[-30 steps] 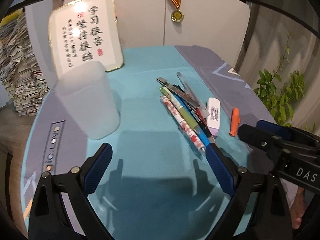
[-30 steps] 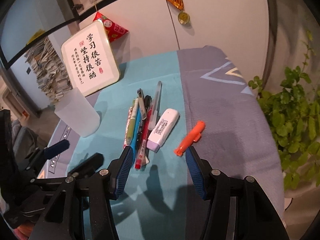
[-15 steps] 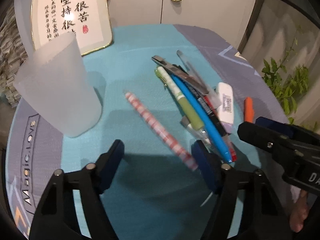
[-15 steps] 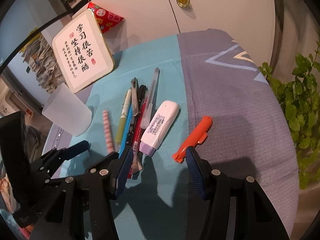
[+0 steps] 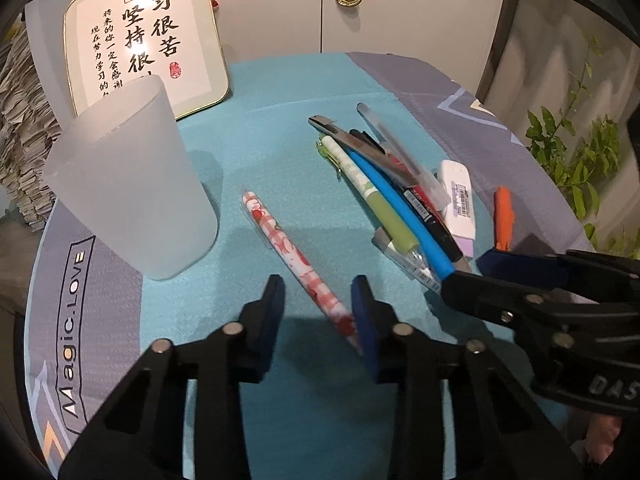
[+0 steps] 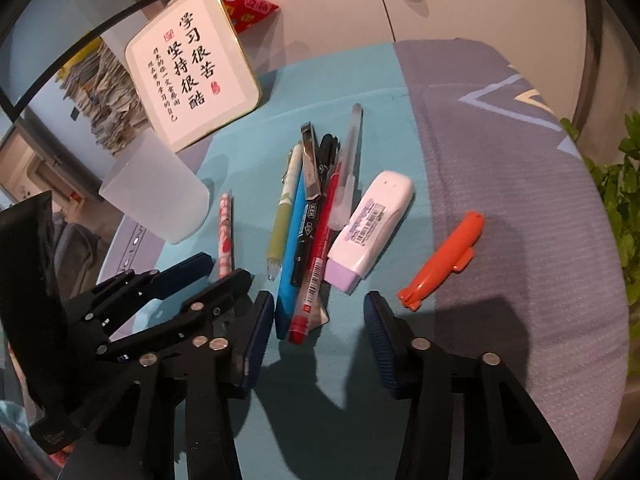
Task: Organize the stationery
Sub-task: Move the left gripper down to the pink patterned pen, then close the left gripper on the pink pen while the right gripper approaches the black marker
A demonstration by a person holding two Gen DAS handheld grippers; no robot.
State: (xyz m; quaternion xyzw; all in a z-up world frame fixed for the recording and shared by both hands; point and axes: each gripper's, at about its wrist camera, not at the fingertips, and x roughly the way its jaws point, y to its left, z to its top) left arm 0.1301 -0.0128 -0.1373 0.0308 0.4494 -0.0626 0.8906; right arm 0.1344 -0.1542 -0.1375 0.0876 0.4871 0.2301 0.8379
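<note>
Left gripper [image 5: 318, 300] set low over the teal mat [image 5: 280, 92], jaws parted and straddling the tip end of the pink patterned pen [image 5: 294, 258], the right pad apparently at or against the barrel, the left pad clear of it; not yet clenched on it, though actual contact cannot be confirmed. Pen lying alone and diagonal between the frosted cup [image 5: 128, 184] and the main pile, separate from its neighbours, which judged from layout makes it the easiest single pick. Cup standing upright and close on the left, presumably the intended holder. Right gripper [image 6: 316, 332] hovering with jaws released and nothing between them, at the near ends of the blue pen [image 6: 290, 276] and red pen [image 6: 316, 268], likely staged for the next pick. Remaining pile bunched roughly parallel: green pen [image 6: 282, 220], black marker [image 6: 310, 224], clear pen [image 6: 348, 168] and a metal-clipped item partly buried, type not determinable. White correction tape [image 6: 370, 226] touching the pile's right edge; orange whale-shaped piece [image 6: 444, 256] apart on the grey cloth, function unclear. Cup interior not visible through frosted wall. Pink pen's tip hidden behind the left gripper's pad in both views. Framed calligraphy plaque [image 5: 148, 36] propped behind the cup, lower corner masked by it.
</note>
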